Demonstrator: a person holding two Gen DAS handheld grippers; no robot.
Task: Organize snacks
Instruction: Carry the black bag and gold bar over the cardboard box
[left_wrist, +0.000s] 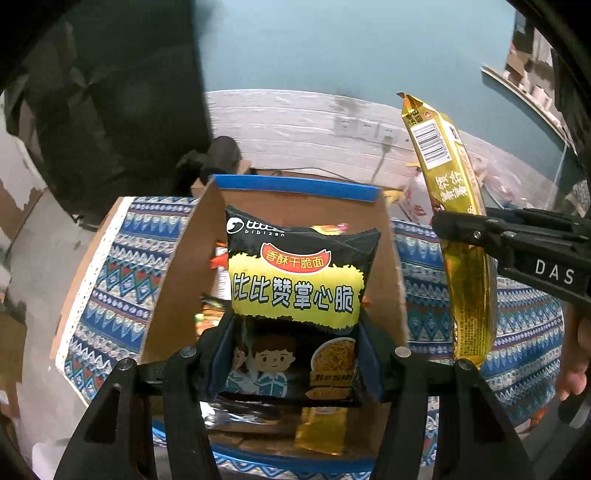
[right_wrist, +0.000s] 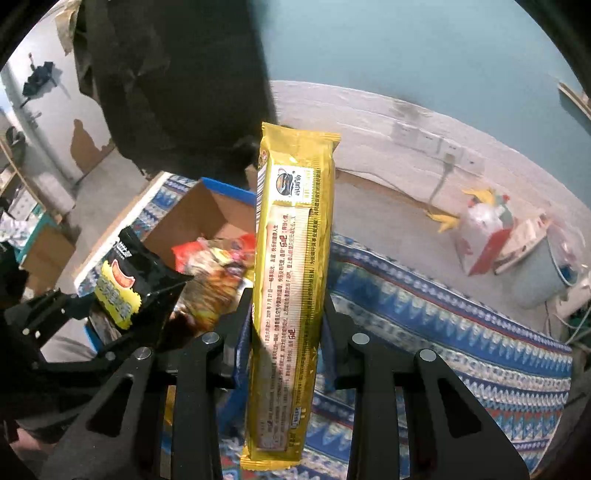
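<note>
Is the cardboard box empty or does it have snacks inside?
Not empty. The cardboard box has colourful snack packets piled inside, seen from the right wrist view.

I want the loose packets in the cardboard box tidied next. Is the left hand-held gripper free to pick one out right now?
Probably not: the left hand-held gripper is shut on a black and yellow noodle snack bag, held above the open cardboard box, so it would need to release that first.

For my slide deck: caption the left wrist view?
Left claw holds black noodle-snack bag over cardboard box.
</note>
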